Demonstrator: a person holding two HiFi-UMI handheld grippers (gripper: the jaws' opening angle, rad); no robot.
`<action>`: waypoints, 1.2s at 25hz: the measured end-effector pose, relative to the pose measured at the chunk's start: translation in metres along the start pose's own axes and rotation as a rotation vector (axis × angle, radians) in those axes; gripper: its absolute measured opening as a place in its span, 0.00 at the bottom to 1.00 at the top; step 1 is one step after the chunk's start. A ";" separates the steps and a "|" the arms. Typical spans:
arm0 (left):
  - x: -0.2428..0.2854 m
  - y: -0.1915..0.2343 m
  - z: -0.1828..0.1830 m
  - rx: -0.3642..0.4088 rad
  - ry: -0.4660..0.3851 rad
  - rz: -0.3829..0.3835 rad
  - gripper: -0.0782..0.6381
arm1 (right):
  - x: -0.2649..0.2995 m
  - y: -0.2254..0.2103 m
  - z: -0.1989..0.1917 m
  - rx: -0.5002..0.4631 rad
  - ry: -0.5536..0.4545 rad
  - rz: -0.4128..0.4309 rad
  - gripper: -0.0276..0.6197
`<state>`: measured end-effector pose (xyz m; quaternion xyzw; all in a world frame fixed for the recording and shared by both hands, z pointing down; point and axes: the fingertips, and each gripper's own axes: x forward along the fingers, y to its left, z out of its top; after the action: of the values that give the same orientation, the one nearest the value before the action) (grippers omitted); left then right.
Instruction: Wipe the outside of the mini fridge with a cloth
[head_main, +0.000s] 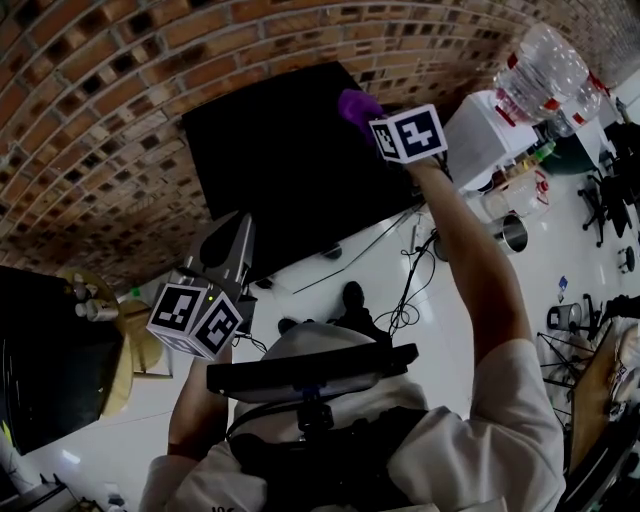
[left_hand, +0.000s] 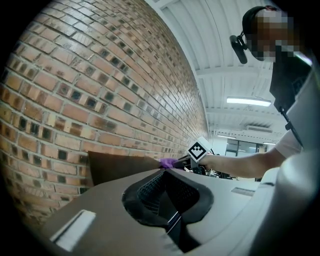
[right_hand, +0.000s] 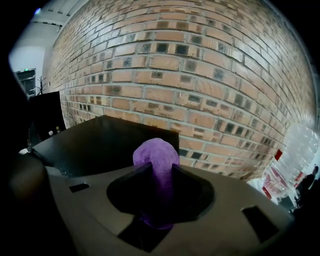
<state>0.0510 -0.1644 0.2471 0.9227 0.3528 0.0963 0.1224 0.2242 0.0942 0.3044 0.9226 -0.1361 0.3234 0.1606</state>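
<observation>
Gripping the purple cloth (right_hand: 155, 155), the right gripper (right_hand: 159, 195) should press it flat from the mini fridge (head_main: 280, 150) top's corner along its edge; the left gripper (left_hand: 167, 192) is closed, empty.

Purple cloth (right_hand: 156, 152), black fridge (head_main: 280, 160) — red-brown brick wall (head_main: 100, 120).

1. The mini fridge (head_main: 290, 170) stands just before the brick wall (head_main: 120, 120).
2. The cloth (head_main: 357, 104) sits between the jaws of the right gripper (head_main: 372, 118), at the fridge's top near its right rear corner, with the wall behind it.
3. The left gripper (head_main: 228, 250) hangs before the fridge's left front, apart from it.
4. A water bottle (head_main: 540, 68) sits on a dispenser (head_main: 480, 140) to the fridge's right.
5. Cables (head_main: 405, 300) lie on the floor (head_main: 330, 275) before the fridge, beside the person's shoe (head_main: 352, 296).
</observation>
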 end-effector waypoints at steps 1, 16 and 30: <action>0.000 0.000 -0.001 -0.001 0.001 0.000 0.12 | -0.001 -0.003 -0.002 0.000 0.003 -0.008 0.23; -0.007 0.007 -0.004 -0.018 -0.002 0.010 0.12 | -0.020 -0.050 -0.014 0.015 0.014 -0.135 0.23; -0.016 0.018 -0.006 -0.046 -0.019 0.029 0.12 | -0.049 0.015 0.027 -0.060 -0.125 -0.040 0.23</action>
<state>0.0485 -0.1870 0.2564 0.9255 0.3356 0.0976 0.1457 0.1972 0.0774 0.2557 0.9383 -0.1370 0.2577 0.1856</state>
